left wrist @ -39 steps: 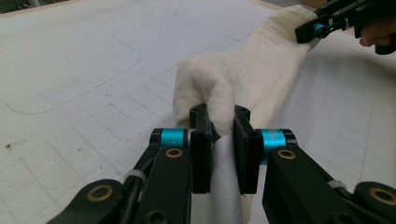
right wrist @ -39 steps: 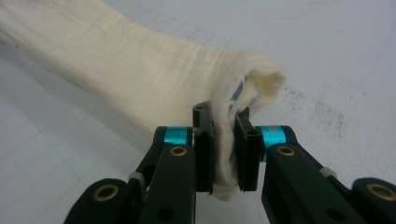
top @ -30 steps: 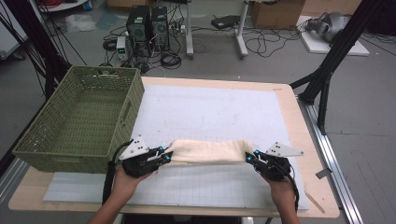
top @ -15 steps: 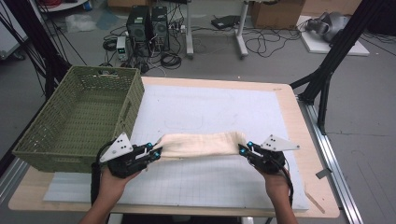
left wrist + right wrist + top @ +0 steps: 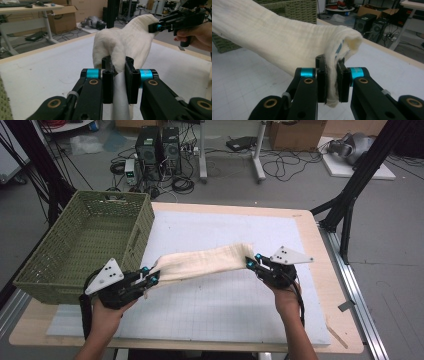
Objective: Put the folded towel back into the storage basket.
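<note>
My left gripper (image 5: 150, 278) is clenched on one end of the folded cream-coloured cotton cloth (image 5: 202, 262); in the left gripper view the fabric (image 5: 125, 45) is pinched between both black jaws, with a strip hanging down below them. My right gripper (image 5: 252, 261) is clenched on the opposite end; in the right gripper view the cloth (image 5: 287, 42) passes between the jaws, with a small tuft protruding beneath and a rounded fold bulging above.

In the high view the cloth spans the gap between the two grippers as a long band, raised clear of the white gridded mat (image 5: 220, 310) that covers the light wooden counter (image 5: 310, 227). The band runs at a slant: the right end sits farther from me, the left end nearer and closer to the counter's left side. Its middle sags slightly.

The olive-green woven plastic basket (image 5: 80, 245) stands on the left part of the counter, its near right corner just beside my left gripper. The cloth is outside the basket, with its left end close to the basket's right wall.

My left hand (image 5: 107, 312) grips the left handle from below the grey plate; my right hand (image 5: 285, 297) holds the right handle likewise.

Beyond the counter, black computer towers (image 5: 157, 145) stand on the floor among cables
</note>
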